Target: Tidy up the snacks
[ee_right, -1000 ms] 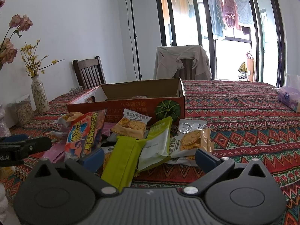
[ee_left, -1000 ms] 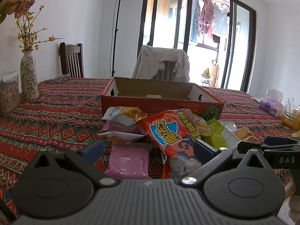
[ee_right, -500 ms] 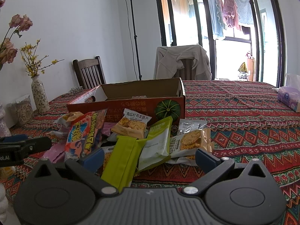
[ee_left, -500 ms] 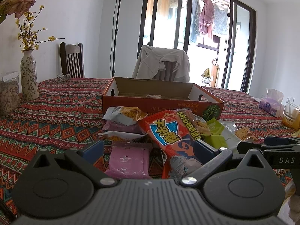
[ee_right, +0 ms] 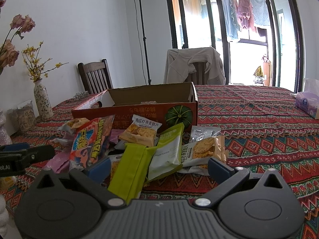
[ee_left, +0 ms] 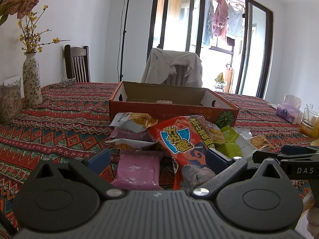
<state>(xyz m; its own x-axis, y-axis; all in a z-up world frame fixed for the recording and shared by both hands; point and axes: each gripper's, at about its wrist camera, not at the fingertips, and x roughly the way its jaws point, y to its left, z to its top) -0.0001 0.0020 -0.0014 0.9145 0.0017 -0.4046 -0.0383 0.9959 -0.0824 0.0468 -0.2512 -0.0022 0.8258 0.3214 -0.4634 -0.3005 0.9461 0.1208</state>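
Note:
A pile of snack packets lies on the patterned tablecloth in front of an open orange cardboard box (ee_left: 173, 109), which also shows in the right wrist view (ee_right: 139, 109). My left gripper (ee_left: 159, 159) is open, just short of a pink packet (ee_left: 137, 169) and a red chip bag (ee_left: 183, 139). My right gripper (ee_right: 159, 167) is open, with a lime-green packet (ee_right: 131, 167) and a pale green packet (ee_right: 169, 149) between its fingers. The red chip bag (ee_right: 91, 141) lies to its left. An oat-crisp packet (ee_right: 203, 149) lies to the right.
A flowered vase (ee_left: 31, 79) and a jar (ee_left: 10, 103) stand at the table's left. A tissue pack (ee_right: 307, 103) and a glass (ee_left: 310, 121) are at the right. Chairs (ee_right: 95, 75) stand behind the table.

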